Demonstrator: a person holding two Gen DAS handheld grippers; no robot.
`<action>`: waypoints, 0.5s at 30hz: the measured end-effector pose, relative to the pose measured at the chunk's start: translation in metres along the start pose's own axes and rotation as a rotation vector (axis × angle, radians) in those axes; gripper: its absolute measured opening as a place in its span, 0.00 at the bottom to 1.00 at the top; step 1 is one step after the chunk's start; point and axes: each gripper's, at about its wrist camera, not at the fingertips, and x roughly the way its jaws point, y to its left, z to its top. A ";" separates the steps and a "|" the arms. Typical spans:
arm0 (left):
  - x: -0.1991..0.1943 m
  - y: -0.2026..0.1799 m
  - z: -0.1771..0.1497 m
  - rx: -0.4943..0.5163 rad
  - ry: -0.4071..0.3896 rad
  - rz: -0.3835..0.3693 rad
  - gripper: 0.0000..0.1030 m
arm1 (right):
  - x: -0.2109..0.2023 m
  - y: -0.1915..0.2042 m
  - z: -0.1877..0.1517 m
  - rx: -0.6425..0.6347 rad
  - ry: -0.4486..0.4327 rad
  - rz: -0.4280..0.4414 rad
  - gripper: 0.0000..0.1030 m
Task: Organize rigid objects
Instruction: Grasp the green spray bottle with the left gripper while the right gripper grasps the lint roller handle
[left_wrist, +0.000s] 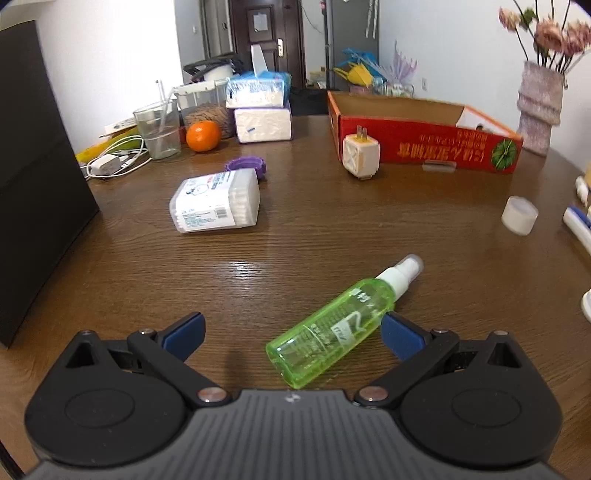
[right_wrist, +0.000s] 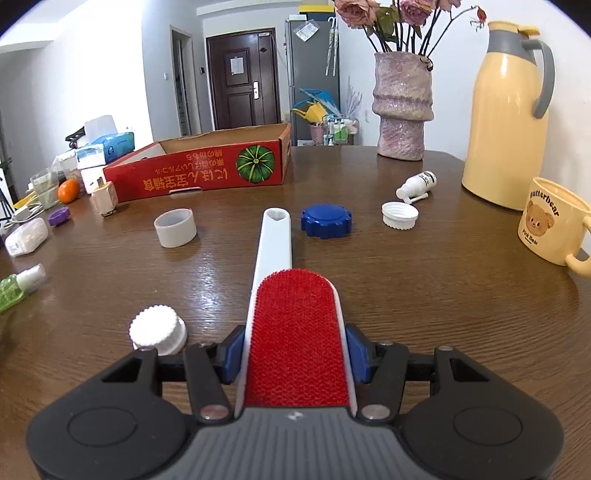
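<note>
While the right gripper (right_wrist: 295, 354) has its blue pads pressed against both edges of the lint brush (right_wrist: 295, 332), red bristle face up and white handle pointing straight ahead of the fingers, the left gripper (left_wrist: 291, 332) stands wide open over the green spray bottle (left_wrist: 332, 325). That bottle lies on its side on the wooden table (left_wrist: 295, 229), slanted between the jaws with its base near the gripper body and its white nozzle ahead and to the right; the right pad is just beside its shoulder, the left pad well apart. The red cardboard box (right_wrist: 207, 177), open-topped, sits well ahead and left of the brush, and is judged the likely destination. For a sound grasp, the left wrist should roll to square the pads across the bottle's width before closing, since a slanted pinch on smooth round plastic may squirt it out.
</note>
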 end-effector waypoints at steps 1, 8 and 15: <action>0.004 0.000 0.000 0.006 0.007 -0.003 1.00 | 0.001 0.003 -0.001 0.001 -0.006 -0.007 0.53; 0.020 0.003 -0.002 -0.007 0.025 -0.074 0.83 | 0.002 0.014 -0.002 0.019 -0.023 -0.036 0.53; 0.017 -0.002 -0.004 -0.017 -0.009 -0.115 0.56 | 0.000 0.016 -0.004 0.017 -0.026 -0.052 0.53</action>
